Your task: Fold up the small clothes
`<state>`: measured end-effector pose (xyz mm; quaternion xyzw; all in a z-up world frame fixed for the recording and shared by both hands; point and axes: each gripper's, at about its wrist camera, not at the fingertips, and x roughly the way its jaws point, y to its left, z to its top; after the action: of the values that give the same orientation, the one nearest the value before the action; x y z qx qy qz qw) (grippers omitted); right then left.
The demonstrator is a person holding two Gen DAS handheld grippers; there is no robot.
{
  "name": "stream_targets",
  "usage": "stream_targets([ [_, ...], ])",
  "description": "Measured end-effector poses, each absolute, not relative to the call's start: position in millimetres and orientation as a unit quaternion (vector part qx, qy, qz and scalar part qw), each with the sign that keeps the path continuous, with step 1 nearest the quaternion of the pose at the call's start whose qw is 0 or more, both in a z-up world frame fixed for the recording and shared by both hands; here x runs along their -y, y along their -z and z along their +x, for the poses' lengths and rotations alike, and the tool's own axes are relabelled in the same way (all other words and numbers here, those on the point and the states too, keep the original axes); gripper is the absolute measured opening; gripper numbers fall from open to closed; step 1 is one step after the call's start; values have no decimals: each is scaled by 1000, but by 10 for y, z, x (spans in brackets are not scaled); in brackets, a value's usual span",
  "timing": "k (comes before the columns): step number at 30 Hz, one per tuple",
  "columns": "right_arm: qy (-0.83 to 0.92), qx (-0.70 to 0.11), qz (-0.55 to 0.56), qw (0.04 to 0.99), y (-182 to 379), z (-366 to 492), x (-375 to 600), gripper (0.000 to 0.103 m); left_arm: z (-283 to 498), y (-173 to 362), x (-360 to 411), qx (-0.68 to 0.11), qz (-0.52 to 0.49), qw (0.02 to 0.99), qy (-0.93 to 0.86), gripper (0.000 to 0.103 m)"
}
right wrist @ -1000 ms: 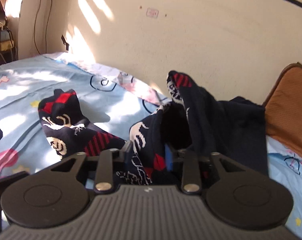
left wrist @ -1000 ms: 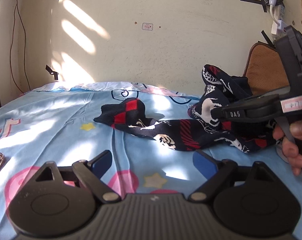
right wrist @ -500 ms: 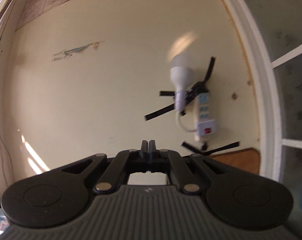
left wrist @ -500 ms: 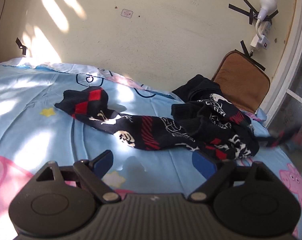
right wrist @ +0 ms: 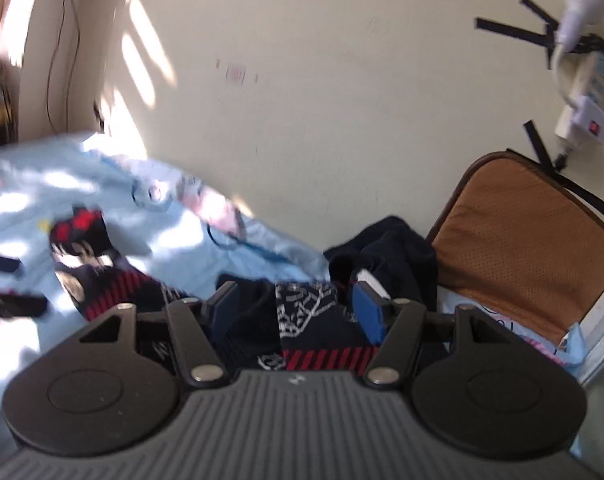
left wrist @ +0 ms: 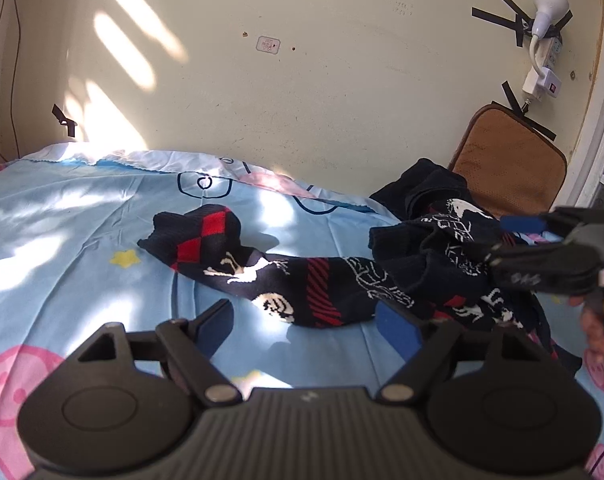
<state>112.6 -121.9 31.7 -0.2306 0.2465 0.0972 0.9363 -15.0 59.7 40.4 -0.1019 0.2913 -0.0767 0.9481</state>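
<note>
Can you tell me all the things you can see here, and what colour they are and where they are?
patterned garment: one, dark navy with red and white patterns, stretched and bunched across the bed
bedsheet: one, light blue with pink cartoon prints, covering the bed
cushion: one, brown, leaning on the wall at the bed's far right corner
lamp: one, white, taped to the wall above the cushion
power strip: one, white, taped to the wall under the lamp
left hand-held gripper: one, black with blue pads, jaws closing, nothing between them, above the sheet
right hand-held gripper: one, black with blue pads, jaws opening over the bunched garment
</note>
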Motion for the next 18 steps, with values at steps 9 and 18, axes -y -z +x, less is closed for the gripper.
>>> stream_targets([
  [9, -19, -131, -65, 989, -1109, 788, 2247, 7, 129, -527, -104, -288, -87, 941, 155, 84],
  [18, -9, -60, -40, 997, -1702, 13, 2638, 7, 519, -326, 887, -302, -62, 926, 218, 91],
])
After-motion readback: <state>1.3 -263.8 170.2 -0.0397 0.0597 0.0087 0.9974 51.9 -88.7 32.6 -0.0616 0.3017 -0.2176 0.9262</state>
